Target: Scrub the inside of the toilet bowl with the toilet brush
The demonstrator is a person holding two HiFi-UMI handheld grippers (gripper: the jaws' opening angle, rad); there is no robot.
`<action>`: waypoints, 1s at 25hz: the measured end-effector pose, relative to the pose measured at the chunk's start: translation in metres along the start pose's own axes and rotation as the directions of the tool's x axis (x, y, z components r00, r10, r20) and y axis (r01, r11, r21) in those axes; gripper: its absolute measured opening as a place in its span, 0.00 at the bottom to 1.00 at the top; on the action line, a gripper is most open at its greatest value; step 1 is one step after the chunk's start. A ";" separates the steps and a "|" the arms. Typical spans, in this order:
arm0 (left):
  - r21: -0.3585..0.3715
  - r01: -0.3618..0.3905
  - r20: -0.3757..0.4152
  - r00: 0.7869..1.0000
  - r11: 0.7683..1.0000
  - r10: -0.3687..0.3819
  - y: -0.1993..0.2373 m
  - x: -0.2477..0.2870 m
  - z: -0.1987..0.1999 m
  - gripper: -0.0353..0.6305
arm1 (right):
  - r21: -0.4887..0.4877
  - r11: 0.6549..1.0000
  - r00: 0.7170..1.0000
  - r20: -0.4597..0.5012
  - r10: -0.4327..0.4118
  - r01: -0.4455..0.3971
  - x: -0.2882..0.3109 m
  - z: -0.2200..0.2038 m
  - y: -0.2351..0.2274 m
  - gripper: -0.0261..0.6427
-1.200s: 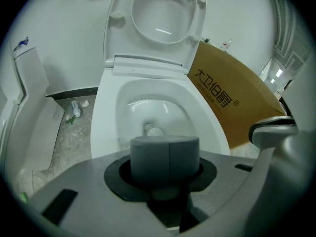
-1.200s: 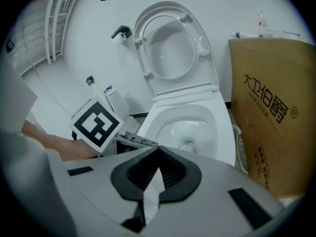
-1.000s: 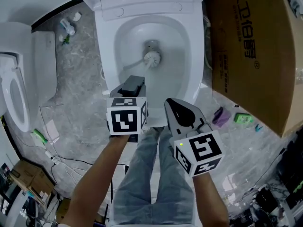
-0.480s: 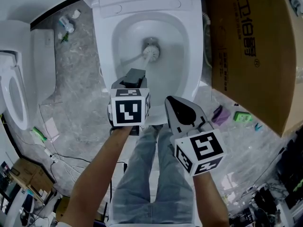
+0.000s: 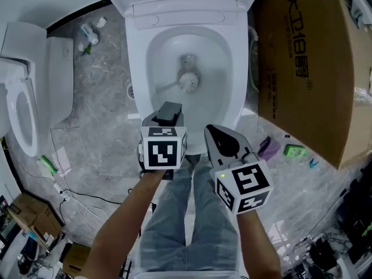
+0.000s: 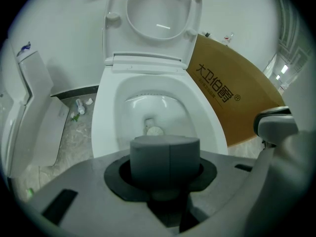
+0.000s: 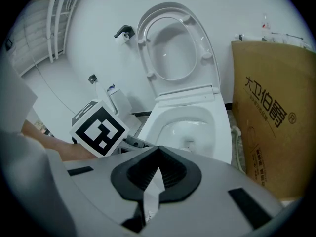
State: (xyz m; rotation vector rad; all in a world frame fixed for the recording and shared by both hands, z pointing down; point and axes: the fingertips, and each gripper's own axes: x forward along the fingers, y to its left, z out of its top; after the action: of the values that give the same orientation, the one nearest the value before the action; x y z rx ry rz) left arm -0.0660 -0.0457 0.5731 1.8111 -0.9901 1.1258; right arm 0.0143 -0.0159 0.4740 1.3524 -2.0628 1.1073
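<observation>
The white toilet bowl (image 5: pixel 232 68) stands open straight ahead, seat and lid raised (image 6: pixel 158 14). The toilet brush head (image 5: pixel 188 81) rests low in the bowl just below the drain, its handle slanting down-left toward my left gripper (image 5: pixel 168 113). That gripper is shut on the brush's grey handle end (image 6: pixel 165 157) above the bowl's front rim. The brush head (image 6: pixel 154 131) shows beyond the handle in the left gripper view. My right gripper (image 5: pixel 221 138) hangs beside the left one, in front of the rim, shut with nothing held (image 7: pixel 155 174).
A large cardboard box (image 5: pixel 308 68) leans close on the toilet's right. A second white toilet (image 5: pixel 23 109) stands at the left. Bottles and scraps (image 5: pixel 90 34), cables (image 5: pixel 75 199), and small purple (image 5: pixel 270 145) and green (image 5: pixel 295 151) items lie on the marble floor. The person's jeans (image 5: pixel 186 214) are below.
The left gripper has drifted slightly right and down in view, and the brush head now sits a little nearer the front, away from the drain. The right gripper has hardly moved.
</observation>
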 end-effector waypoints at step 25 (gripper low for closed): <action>-0.049 0.013 0.091 0.996 0.999 -0.008 -0.023 -0.168 -0.003 0.28 | -0.058 0.998 0.997 0.059 0.040 -0.037 -0.092 0.064 0.095 0.04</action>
State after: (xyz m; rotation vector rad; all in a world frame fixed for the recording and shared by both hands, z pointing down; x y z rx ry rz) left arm -0.0979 0.0020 0.4137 1.8386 -1.0506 1.0114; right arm -0.0274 0.0025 0.3350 1.3390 -2.1547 1.0272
